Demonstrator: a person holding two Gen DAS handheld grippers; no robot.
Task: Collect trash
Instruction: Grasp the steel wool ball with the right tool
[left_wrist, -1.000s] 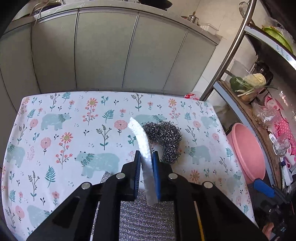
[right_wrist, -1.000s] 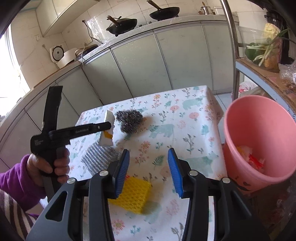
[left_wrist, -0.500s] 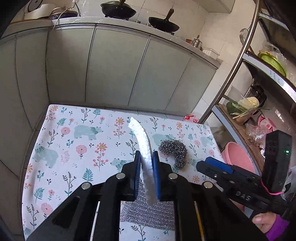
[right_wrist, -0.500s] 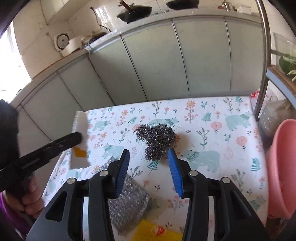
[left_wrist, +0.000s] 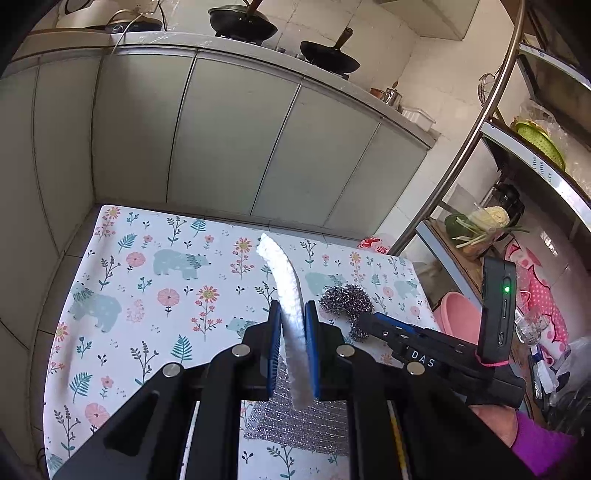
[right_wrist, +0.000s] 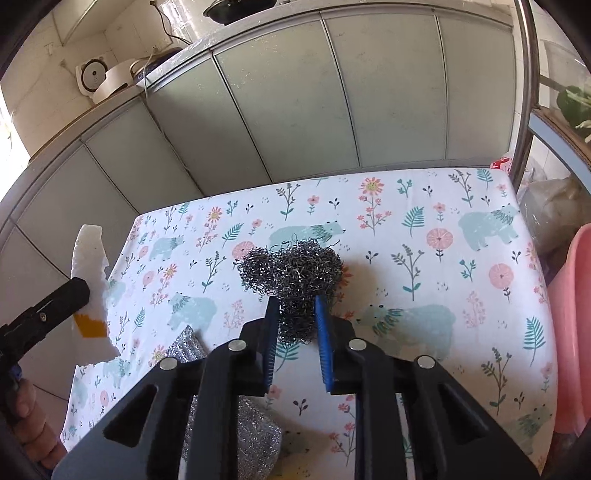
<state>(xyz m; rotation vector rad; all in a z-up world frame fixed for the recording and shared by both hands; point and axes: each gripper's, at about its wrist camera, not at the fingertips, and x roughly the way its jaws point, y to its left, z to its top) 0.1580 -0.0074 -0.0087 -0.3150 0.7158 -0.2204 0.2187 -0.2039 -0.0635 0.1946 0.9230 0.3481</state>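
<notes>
My left gripper (left_wrist: 290, 314) is shut on a white foam strip (left_wrist: 280, 266) and holds it up over the flowered tablecloth (left_wrist: 147, 295). In the right wrist view the strip (right_wrist: 90, 266) shows an orange patch at the far left. A steel wool scourer (right_wrist: 291, 266) lies mid-table. My right gripper (right_wrist: 295, 310) is down at the scourer's near lobe, its jaws closing, and the blue pads press the wire from both sides. From the left wrist view the right gripper (left_wrist: 369, 319) touches the scourer (left_wrist: 343, 299).
A silver scouring cloth (left_wrist: 303, 424) lies on the table under both grippers. A pink bucket (right_wrist: 576, 332) stands off the table's right edge. Beside it is a metal shelf rack (left_wrist: 461, 155) with vegetables. Grey cabinets run behind the table.
The right gripper swung left from the pink bucket and yellow sponge to the steel wool, and its jaws narrowed onto it. The left gripper rose and drew back, still holding the strip.
</notes>
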